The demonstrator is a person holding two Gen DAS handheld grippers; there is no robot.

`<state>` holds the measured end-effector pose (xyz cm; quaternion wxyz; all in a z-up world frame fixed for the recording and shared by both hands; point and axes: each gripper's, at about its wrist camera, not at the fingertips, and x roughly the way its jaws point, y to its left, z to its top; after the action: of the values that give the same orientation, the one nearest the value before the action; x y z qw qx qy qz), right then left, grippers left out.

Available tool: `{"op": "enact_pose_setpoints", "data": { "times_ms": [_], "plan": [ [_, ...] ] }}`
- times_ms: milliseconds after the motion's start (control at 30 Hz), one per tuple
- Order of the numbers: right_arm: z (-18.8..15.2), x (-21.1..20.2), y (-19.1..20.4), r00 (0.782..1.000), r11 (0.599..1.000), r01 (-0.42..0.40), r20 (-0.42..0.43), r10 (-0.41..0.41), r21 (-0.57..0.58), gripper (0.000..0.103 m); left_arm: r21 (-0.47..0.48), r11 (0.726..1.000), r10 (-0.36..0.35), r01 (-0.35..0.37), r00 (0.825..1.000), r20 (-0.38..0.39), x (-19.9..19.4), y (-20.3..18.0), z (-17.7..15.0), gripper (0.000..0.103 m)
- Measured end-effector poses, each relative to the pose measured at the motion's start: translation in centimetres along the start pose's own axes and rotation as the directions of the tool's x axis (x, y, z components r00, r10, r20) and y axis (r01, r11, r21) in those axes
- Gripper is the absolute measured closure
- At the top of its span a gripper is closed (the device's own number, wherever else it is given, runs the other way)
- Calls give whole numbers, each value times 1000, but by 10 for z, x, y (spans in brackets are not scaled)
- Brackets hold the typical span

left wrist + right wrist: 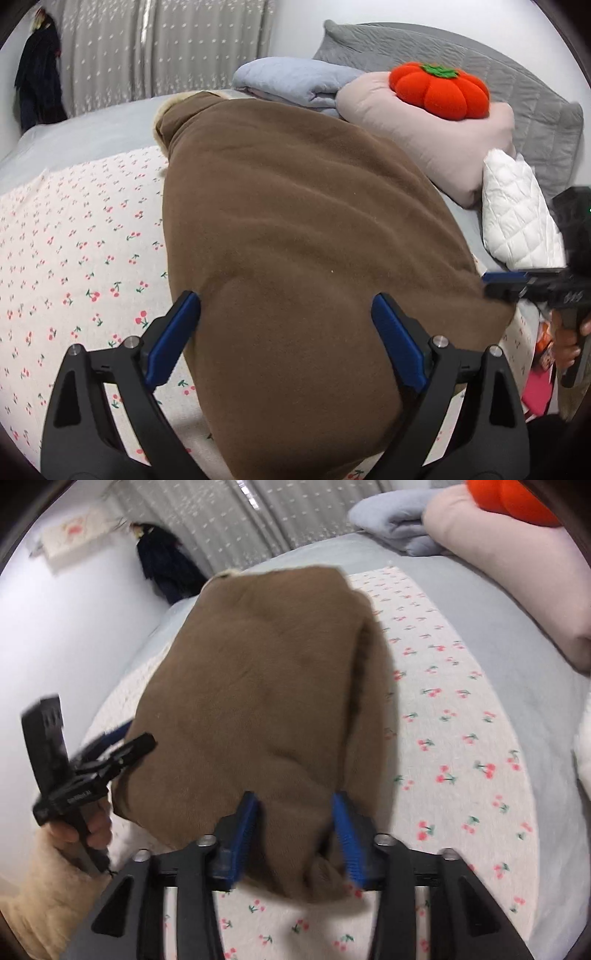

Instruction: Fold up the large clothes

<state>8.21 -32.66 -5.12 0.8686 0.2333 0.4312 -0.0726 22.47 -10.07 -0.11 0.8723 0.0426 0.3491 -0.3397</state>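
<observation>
bed (92, 122): grey sheet, cherry-print cloth (74, 251) spread over it.
garment (295, 240): brown, folded in a thick bundle, lying on the cherry-print cloth mid-bed; cream lining shows at the far end.
pillows: pink pillow (424, 129) and white quilted pillow (517, 221) beside the garment; folded blue blanket (295, 83) behind.
pumpkin toy (439, 90): red, sits on the pink pillow.
left gripper (286, 332): fingers wide, straddling the near garment edge, pads apart from the fabric.
right gripper (295, 830): fingers part open with a garment corner between them; blurred, cannot tell if the pads press on it.
</observation>
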Motion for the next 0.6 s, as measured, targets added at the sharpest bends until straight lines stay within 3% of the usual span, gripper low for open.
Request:
{"op": "enact_pose_setpoints", "data": {
  "times_ms": [100,200,300,367,433,467,500,533,600],
  "plan": [
    [25,-28,17,995,999,12,104,-8,-40,44,-19,1000,7,-7,1000,3,2,2,-1,8],
    [61,-31,40,988,995,-18,154,32,-97,24,-22,1000,8,-8,1000,5,2,2,-1,7],
    [96,-1,46,992,988,40,128,-21,-148,23,-19,1000,11,-11,1000,7,2,1,-1,7],
    [120,32,35,993,990,96,80,-87,-106,23,-20,1000,10,-10,1000,7,3,2,-1,6],
    [131,61,18,995,994,96,34,-95,-45,25,-19,1000,14,-14,1000,6,3,1,-1,6],
    [131,68,13,997,997,78,22,-77,-20,28,-21,1000,20,-20,1000,5,4,0,-1,6],
    [128,72,11,998,998,57,22,-57,-10,40,-28,999,27,-27,1000,2,4,1,0,6],
    [130,65,18,998,998,57,32,-56,-17,61,-38,999,31,-31,1000,-2,5,1,1,6],
    [134,51,31,990,993,93,114,-85,-72,89,-71,997,25,-24,1000,2,4,3,3,6]
  ]
}}
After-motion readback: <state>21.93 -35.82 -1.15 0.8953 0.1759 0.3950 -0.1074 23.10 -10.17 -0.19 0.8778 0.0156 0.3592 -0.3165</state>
